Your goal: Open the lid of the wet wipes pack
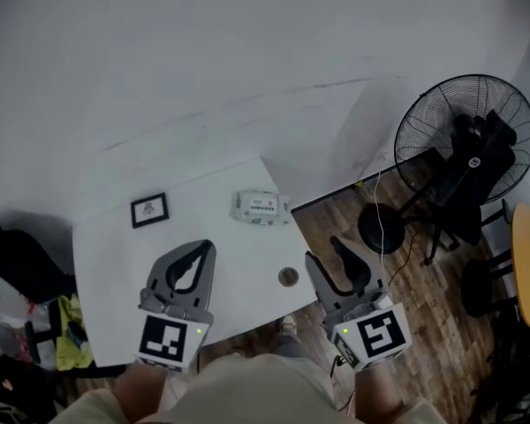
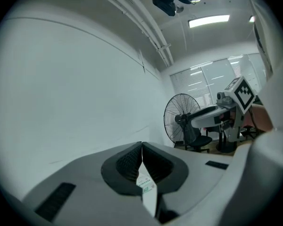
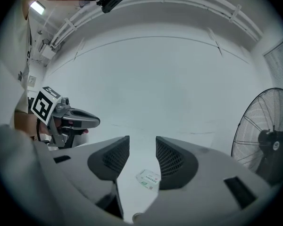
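Note:
The wet wipes pack (image 1: 261, 208) lies flat on the white table (image 1: 115, 263) near its far right corner, lid shut. It shows small between the jaws in the right gripper view (image 3: 148, 178) and under the jaws in the left gripper view (image 2: 146, 185). My left gripper (image 1: 207, 248) hovers over the table's near middle, shut on nothing, tips touching (image 2: 141, 147). My right gripper (image 1: 325, 251) hangs open at the table's right edge, nothing between its fingers (image 3: 142, 149). Both are short of the pack.
A small black-framed card (image 1: 149, 209) lies at the table's far left. A round brown disc (image 1: 288, 276) sits near the right edge. A black standing fan (image 1: 464, 148) and chairs stand on the wooden floor to the right. A white wall rises behind.

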`<state>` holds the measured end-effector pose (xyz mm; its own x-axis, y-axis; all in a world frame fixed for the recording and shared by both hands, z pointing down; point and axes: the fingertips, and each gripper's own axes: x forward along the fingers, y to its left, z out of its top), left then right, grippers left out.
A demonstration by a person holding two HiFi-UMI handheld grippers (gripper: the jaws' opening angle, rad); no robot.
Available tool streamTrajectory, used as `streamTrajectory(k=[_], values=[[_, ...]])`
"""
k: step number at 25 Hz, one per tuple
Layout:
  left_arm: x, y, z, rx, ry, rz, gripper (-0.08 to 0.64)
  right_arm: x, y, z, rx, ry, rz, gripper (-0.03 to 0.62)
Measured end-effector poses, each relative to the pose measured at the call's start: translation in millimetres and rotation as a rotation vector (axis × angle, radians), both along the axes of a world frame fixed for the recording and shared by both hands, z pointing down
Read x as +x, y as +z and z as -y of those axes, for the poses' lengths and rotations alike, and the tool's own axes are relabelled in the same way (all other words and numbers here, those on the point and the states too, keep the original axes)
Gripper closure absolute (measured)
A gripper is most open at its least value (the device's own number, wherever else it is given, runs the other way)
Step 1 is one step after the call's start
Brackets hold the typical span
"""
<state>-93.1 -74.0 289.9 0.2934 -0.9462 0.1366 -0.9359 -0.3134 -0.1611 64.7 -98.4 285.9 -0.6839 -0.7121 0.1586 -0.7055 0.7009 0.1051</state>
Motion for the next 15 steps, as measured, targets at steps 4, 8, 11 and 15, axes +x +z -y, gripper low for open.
streamTrajectory(k=[4, 8, 11, 15], values=[[16.7, 1.2, 38.1, -0.009, -0.059, 0.018, 0.538, 15.7, 0.9, 46.1, -0.008, -0.059, 0.002, 0.405], [30.1, 3.9, 70.1, -0.024, -0.131, 0.024, 0.538, 27.9, 5.2, 87.7, -0.015, -0.115, -0.008, 0.405], [37.2, 6.7, 85.7, -0.040, -0.191, 0.031, 0.538, 34.9, 14.6, 112.1, -0.031, -0.175, -0.020, 0.405], [40.3, 10.9, 99.5, -0.058, -0.270, 0.072, 0.538, 37.9, 20.5, 136.2, -0.044, -0.234, -0.020, 0.405]])
